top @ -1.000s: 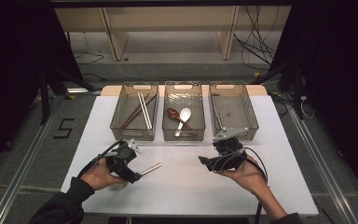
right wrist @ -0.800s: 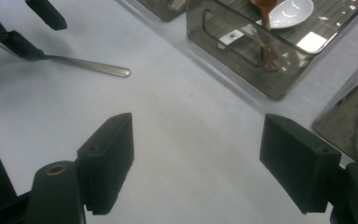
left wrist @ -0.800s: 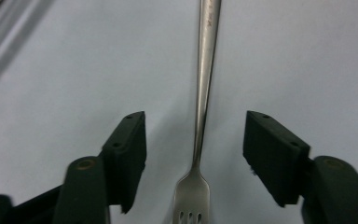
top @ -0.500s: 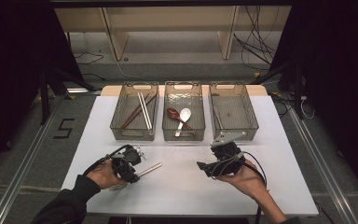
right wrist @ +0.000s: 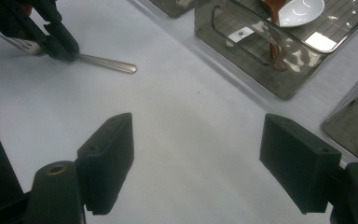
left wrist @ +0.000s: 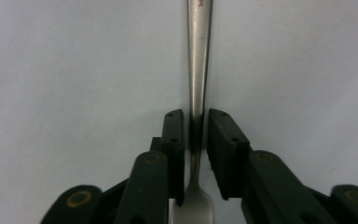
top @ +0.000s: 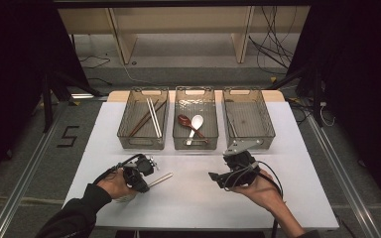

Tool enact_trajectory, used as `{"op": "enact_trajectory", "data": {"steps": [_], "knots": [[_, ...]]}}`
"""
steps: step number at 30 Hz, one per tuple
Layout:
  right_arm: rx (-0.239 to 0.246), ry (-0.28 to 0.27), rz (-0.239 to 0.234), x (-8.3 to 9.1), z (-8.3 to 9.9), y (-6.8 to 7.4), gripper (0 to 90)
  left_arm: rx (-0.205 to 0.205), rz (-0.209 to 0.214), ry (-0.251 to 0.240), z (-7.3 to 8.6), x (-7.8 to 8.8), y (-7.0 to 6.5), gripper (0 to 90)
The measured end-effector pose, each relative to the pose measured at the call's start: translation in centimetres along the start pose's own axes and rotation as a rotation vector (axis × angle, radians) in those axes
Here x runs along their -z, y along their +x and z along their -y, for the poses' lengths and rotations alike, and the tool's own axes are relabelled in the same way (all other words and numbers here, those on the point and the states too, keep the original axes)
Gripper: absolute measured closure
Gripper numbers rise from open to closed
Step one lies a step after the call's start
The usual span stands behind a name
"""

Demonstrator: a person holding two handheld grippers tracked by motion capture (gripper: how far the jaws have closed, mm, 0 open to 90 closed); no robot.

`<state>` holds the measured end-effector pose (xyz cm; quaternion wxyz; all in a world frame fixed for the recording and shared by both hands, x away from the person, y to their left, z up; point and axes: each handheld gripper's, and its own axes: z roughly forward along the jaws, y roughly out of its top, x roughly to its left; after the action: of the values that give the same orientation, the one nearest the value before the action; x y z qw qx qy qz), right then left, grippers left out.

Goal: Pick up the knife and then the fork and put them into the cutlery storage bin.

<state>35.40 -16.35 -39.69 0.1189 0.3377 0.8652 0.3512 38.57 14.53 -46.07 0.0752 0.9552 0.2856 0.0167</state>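
The left gripper [top: 146, 171] sits low over the table [top: 193, 198] near its front-left corner, and its jaws have just been closing on a fork [left wrist: 196, 84]. In the left gripper view the two pads stand close on either side of the fork's thin neck — the left pad looks to touch the metal, while on the right a thin sliver of gap may remain, so a full pinch is hard to confirm. The fork lies flat on the white table; its handle runs straight away from the jaws, and the tines' base shows at the bottom between them. In the high view the handle [top: 161, 179] sticks out to the right of the gripper, angled toward the table's middle.

The right gripper [top: 218, 177] is held in the person's right hand toward the front-right part of the table, well apart from the fork, its jaws spread wide with bare table between them. Its own view looks across to the left gripper [right wrist: 58, 44] and the fork [right wrist: 107, 64] beyond.

Three trays stand in a row along the back edge: the left tray [top: 124, 134] holds chopsticks [top: 151, 116], the middle tray [top: 195, 144] a white spoon [top: 196, 121] and a brown spoon [top: 184, 120]. The right tray [top: 270, 131] stands just behind the right gripper.
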Motion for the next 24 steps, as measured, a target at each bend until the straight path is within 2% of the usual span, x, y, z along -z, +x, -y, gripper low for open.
{"op": "enact_trajectory", "data": {"steps": [3,9,10,13,15,16,17,19,21,24], "knots": [[0.001,-0.002,0.001,0.0,0.0,0.1,26.8,-0.013,0.000,0.016,-0.2,0.0,-0.1,80.4],[0.006,-0.002,-0.004,0.0,-0.1,0.2,26.8,-0.025,0.001,0.005,-0.2,-0.1,-0.2,84.0],[0.008,-0.002,-0.004,0.0,-0.1,0.2,26.8,-0.049,0.000,0.021,-0.3,0.1,-0.1,84.2],[0.010,-0.003,-0.005,0.0,-0.1,0.2,27.0,-0.067,0.021,0.026,-0.3,0.3,-0.3,84.4],[0.012,-0.002,-0.005,0.0,-0.1,0.2,27.0,-0.069,0.019,0.014,-0.4,0.5,-0.5,84.5],[0.012,-0.002,-0.006,-0.1,-0.1,0.2,27.0,-0.087,0.018,0.018,-0.4,0.8,-0.5,84.6],[0.014,-0.001,-0.007,-0.1,-0.1,0.3,27.0,-0.073,0.021,-0.005,-0.5,1.0,-0.7,84.6],[0.022,-0.002,-0.014,-0.1,-0.1,0.4,27.1,-0.083,0.035,-0.010,-0.6,1.5,-0.7,84.6],[0.035,-0.005,-0.019,-0.2,-0.1,0.7,27.0,-0.079,0.046,-0.022,-0.7,2.0,-0.8,84.5],[0.072,-0.015,-0.025,-0.4,-0.2,1.4,27.0,-0.099,0.066,-0.029,-1.0,2.6,-1.1,84.5]]}}
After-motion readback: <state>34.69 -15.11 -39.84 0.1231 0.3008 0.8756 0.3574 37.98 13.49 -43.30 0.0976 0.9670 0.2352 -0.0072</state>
